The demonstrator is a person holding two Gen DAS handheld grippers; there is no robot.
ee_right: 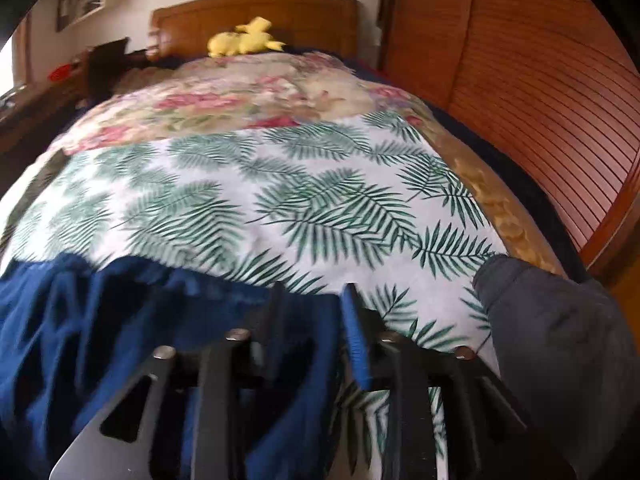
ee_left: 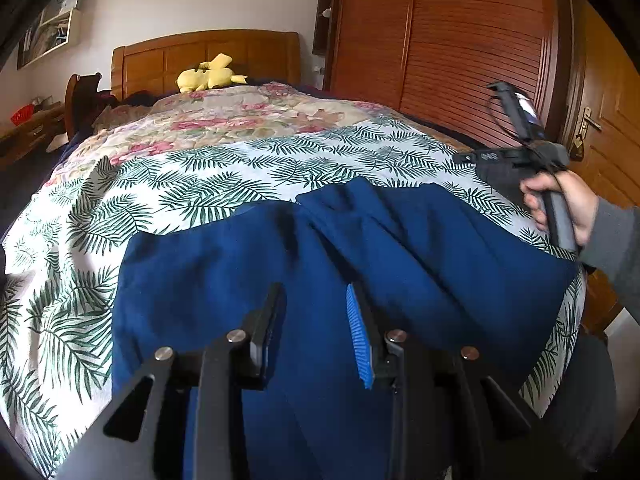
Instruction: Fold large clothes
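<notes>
A large dark blue garment lies spread on the leaf-print sheet of the bed, with folds running down its middle. My left gripper hovers over its near part; the jaws stand apart and only flat cloth shows in the gap. In the right wrist view the blue garment fills the lower left. My right gripper is open above the garment's right edge, with no cloth pinched. From the left wrist view the right gripper is seen side-on at the bed's right, held by a hand.
A floral quilt and a yellow plush toy lie toward the wooden headboard. A slatted wooden wardrobe runs along the right. A dark grey cloth sits at the bed's right edge. A chair and desk stand left.
</notes>
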